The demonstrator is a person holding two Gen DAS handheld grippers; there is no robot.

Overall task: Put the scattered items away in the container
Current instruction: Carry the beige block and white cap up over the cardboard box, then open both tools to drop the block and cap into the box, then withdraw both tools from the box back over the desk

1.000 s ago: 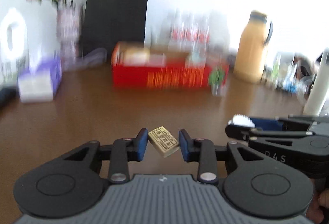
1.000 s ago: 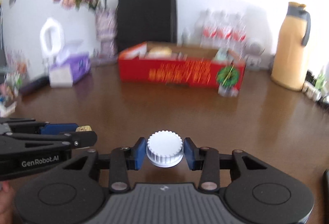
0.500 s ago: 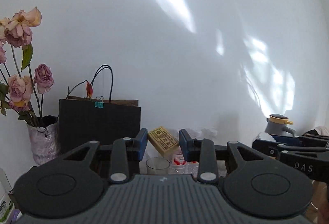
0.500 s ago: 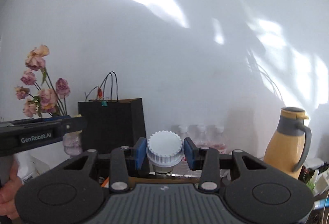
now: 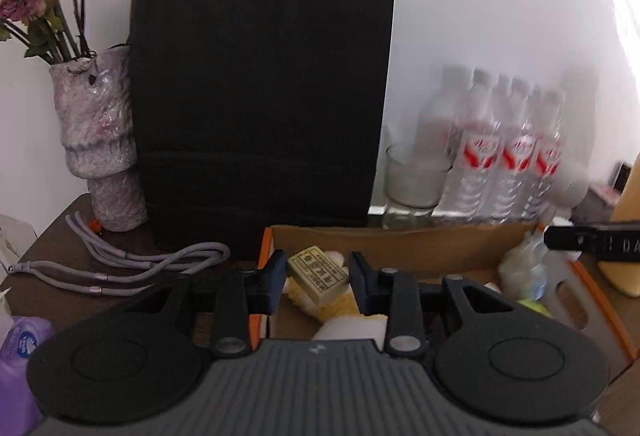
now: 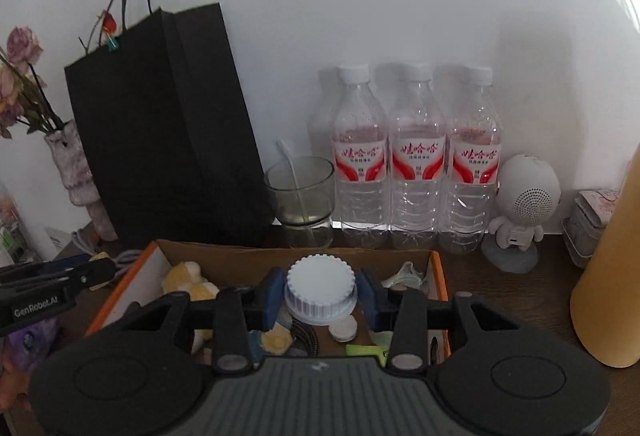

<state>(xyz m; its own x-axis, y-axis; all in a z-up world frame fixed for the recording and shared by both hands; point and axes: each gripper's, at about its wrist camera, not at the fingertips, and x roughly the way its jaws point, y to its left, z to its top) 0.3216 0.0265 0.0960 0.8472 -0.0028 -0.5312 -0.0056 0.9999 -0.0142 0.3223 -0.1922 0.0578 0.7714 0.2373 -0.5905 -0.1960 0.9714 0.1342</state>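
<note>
My left gripper (image 5: 318, 278) is shut on a small tan printed block (image 5: 318, 273) and holds it over the left part of the open cardboard box (image 5: 400, 244). My right gripper (image 6: 320, 294) is shut on a white ribbed bottle cap (image 6: 320, 290) and holds it over the same box (image 6: 224, 258). The box holds a yellow and white soft toy (image 6: 188, 278), a small white disc (image 6: 343, 328) and other small bits. The right gripper's side shows at the right of the left wrist view (image 5: 600, 242). The left gripper shows at the left of the right wrist view (image 6: 48, 284).
A black paper bag (image 6: 168, 131) stands behind the box. A glass (image 6: 300, 191), three water bottles (image 6: 416, 159), a white robot speaker (image 6: 520, 211) and a yellow flask (image 6: 612, 276) line the wall. A flower vase (image 5: 100, 139) and grey cords (image 5: 132, 264) lie left.
Both grippers swung up towards the wall and came back down. They are now over the box, much closer to it, each holding the same item.
</note>
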